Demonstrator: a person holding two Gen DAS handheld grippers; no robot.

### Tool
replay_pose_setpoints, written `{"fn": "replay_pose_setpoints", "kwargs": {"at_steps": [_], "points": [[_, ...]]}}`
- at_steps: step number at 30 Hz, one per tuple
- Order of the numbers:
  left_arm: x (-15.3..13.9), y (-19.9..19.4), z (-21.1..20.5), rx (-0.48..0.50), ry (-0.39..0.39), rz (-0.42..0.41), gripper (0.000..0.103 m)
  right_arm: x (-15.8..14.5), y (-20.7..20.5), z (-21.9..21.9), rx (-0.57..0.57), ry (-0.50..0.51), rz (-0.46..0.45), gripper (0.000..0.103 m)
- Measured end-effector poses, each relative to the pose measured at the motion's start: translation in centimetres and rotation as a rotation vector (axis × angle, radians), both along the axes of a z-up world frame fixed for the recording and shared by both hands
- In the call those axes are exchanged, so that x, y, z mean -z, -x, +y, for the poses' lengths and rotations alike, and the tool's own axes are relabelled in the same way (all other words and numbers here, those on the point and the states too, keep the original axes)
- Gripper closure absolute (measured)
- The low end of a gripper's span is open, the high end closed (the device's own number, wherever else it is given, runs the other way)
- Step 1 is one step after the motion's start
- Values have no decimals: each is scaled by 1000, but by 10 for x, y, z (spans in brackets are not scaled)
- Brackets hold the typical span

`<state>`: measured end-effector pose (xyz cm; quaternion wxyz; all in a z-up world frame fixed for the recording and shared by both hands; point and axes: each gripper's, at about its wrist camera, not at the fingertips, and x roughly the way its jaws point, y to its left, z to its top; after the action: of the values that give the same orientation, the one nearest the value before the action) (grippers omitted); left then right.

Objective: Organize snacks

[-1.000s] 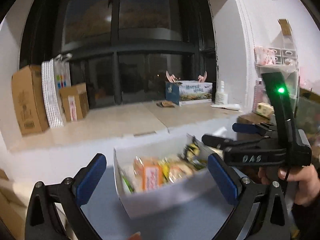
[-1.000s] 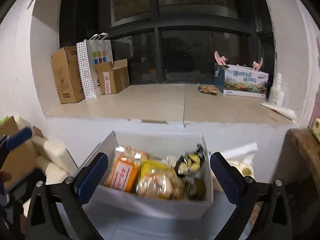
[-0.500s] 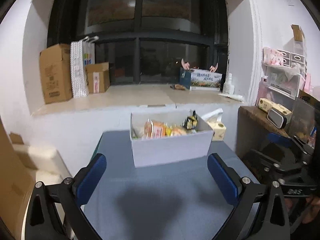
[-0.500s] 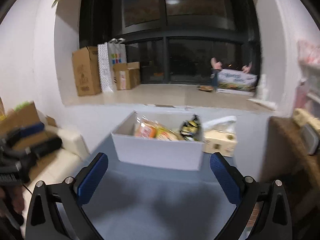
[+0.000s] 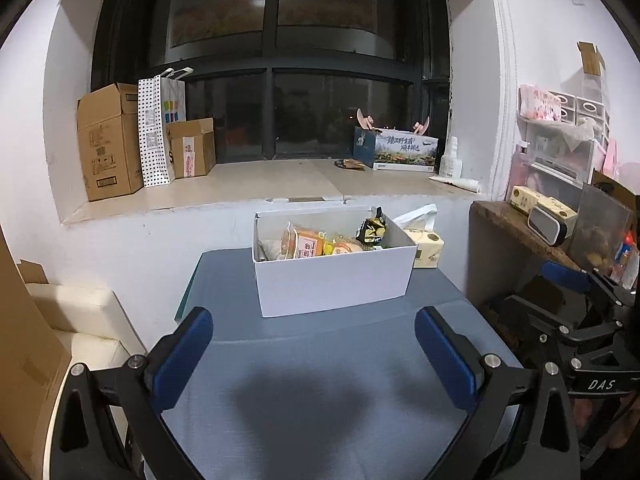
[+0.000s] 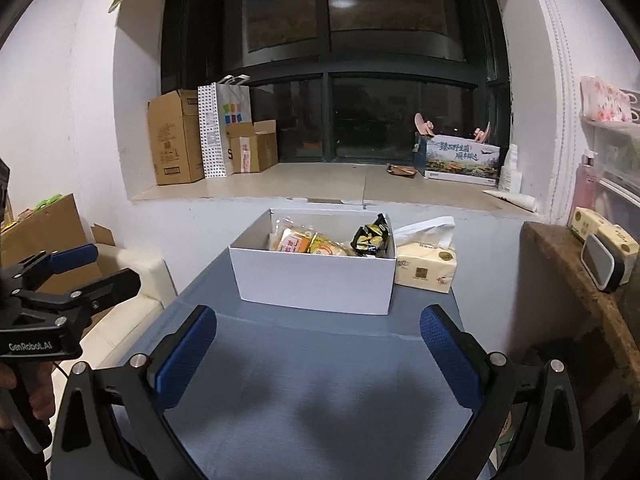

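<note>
A white box stands at the far end of the blue-grey table. It holds several snack packs, among them an orange pack and a black and yellow bag. The box also shows in the right wrist view, with the orange pack and the black bag. My left gripper is open and empty, well short of the box. My right gripper is open and empty too, and shows at the right edge of the left wrist view.
A tissue pack lies to the right of the box. Behind is a window sill with cardboard boxes and a printed box. A wooden shelf stands to the right, a cream seat to the left.
Both grippers have pulled back from the box toward the near end of the table. The box now looks small and far; both stay open and empty.
</note>
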<state>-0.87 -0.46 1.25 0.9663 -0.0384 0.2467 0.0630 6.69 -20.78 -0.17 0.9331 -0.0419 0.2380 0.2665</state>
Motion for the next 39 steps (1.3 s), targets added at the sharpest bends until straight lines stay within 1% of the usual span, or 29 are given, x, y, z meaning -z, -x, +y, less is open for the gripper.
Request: {"fn": "replay_pose_setpoints", "kwargs": {"at_steps": [15, 39], "points": [[2, -3, 0, 8, -6, 9, 0, -3, 3, 0, -6, -11, -6, 0], [5, -1, 1, 8, -6, 16, 0, -2, 4, 3, -9, 2, 1, 0]]}}
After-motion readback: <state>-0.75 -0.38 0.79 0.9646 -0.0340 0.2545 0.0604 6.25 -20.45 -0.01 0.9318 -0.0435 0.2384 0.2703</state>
